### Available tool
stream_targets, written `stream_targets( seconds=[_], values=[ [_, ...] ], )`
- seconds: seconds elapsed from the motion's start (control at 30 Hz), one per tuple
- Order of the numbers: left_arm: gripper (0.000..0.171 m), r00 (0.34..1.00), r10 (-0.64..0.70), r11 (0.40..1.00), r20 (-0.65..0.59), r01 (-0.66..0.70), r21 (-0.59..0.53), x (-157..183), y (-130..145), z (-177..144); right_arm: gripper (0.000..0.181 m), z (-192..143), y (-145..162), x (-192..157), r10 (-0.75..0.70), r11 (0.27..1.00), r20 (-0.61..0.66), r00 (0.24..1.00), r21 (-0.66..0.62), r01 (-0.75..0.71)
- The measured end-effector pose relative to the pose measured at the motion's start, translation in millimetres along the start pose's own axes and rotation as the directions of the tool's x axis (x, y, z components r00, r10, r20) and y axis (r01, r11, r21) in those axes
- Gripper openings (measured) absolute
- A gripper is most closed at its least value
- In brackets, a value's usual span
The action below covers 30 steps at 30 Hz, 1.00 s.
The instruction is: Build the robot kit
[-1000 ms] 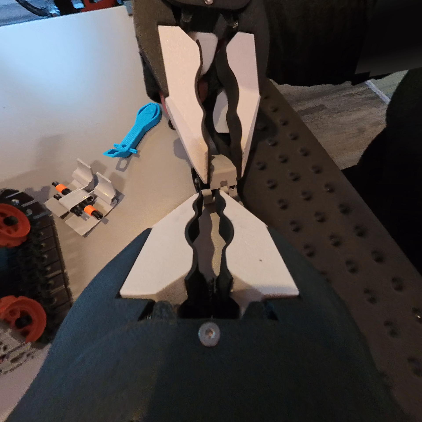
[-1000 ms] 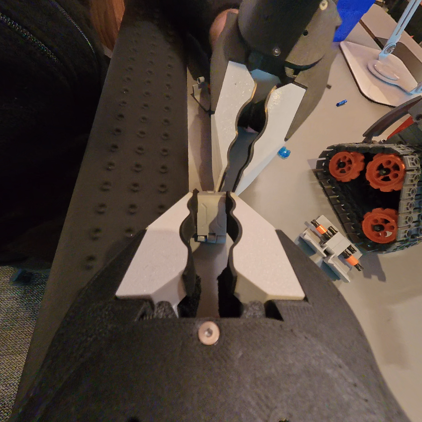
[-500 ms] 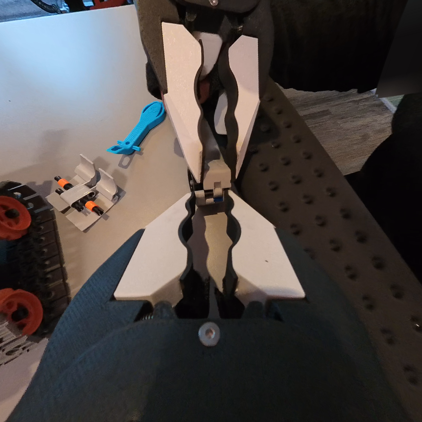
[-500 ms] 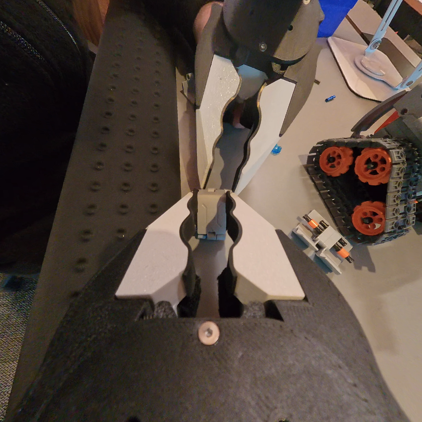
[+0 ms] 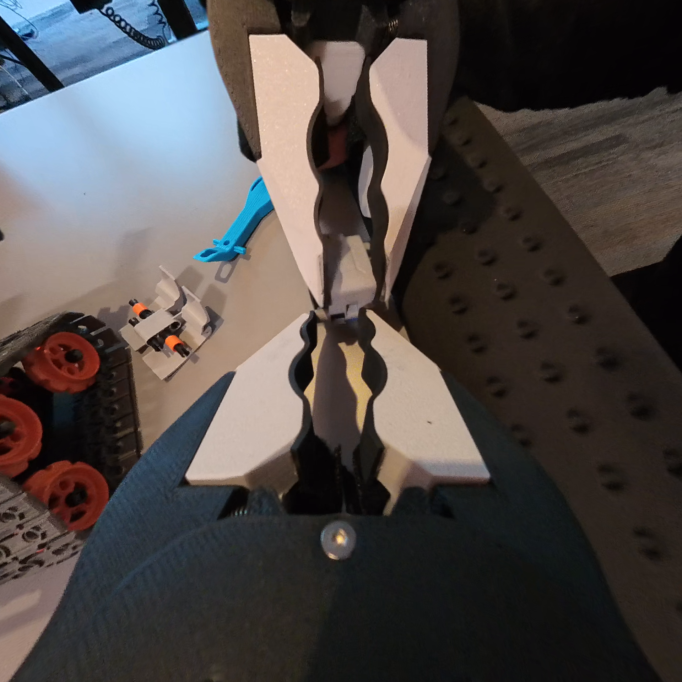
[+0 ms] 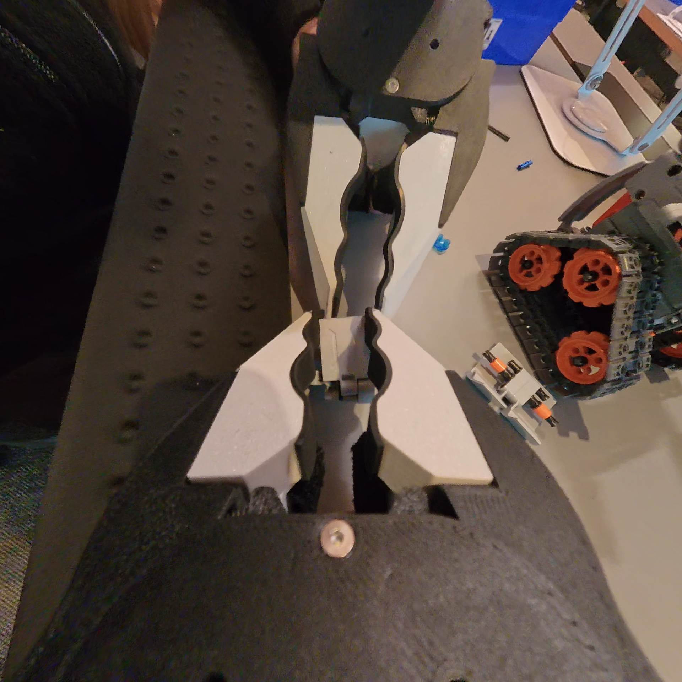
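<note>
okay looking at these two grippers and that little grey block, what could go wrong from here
The right gripper pinches the grey block only near its fingertips, so it might slip or twist out. The left gripper, open, sits tip to tip with it; closing off-centre could knock the block loose. Both work right at the table edge, so a dropped block may fall off.

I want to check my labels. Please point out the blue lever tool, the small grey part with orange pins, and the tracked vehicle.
blue lever tool [image 5: 246, 229], left wrist view, its shaft.
small grey part with orange pins [image 6: 511, 383], right wrist view, its grey middle.
tracked vehicle [image 6: 594, 277], right wrist view, an orange wheel.
</note>
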<state>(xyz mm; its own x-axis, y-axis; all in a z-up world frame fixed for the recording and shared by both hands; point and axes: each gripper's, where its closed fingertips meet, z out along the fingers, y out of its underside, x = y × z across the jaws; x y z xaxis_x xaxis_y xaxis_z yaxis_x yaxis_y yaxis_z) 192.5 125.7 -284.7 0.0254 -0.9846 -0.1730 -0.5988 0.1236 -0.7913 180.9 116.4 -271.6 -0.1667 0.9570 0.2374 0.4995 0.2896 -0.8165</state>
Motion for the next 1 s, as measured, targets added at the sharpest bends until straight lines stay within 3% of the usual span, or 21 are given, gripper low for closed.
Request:
stream_targets(
  seconds=[0.17, 0.3, 0.47, 0.6, 0.7, 0.9, 1.0],
  values=[
    [0.018, 0.998, 0.053, 0.998, 0.028, -0.052, -0.037, -4, 3, 7, 0.023, 2, 3, 2, -0.007, 1.0, -0.013, 1.0, -0.015, 0.006],
    [0.02, 0.985, 0.135, 0.988, 0.107, -0.126, -0.085, -16, -4, -8, 0.015, -8, 0, 15, 0.013, 1.0, -0.072, 0.997, 0.022, -0.011],
    [0.02, 0.957, 0.238, 0.954, 0.167, -0.198, -0.227, -15, 4, -20, 0.014, -5, 3, 17, 0.004, 0.999, -0.095, 0.995, -0.048, -0.009],
    [0.02, 0.96, 0.205, 0.954, 0.191, -0.153, -0.257, -16, 8, -33, 0.034, 3, 6, 14, -0.021, 0.987, -0.131, 0.991, -0.16, -0.001],
    [0.02, 0.954, 0.203, 0.949, 0.221, -0.136, -0.284, -14, 13, -42, 0.042, 16, 0, 15, -0.092, 0.97, -0.203, 0.975, -0.241, 0.042],
    [0.02, 0.941, 0.241, 0.937, 0.236, -0.162, -0.31, -1, 17, -60, 0.041, 31, -23, 17, -0.229, 0.947, -0.331, 0.915, -0.293, 0.131],
    [0.021, 0.941, 0.238, 0.942, 0.239, -0.163, -0.295, 2, 18, -67, 0.035, 45, -28, 18, -0.275, 0.933, -0.328, 0.904, -0.319, 0.168]
  ],
)
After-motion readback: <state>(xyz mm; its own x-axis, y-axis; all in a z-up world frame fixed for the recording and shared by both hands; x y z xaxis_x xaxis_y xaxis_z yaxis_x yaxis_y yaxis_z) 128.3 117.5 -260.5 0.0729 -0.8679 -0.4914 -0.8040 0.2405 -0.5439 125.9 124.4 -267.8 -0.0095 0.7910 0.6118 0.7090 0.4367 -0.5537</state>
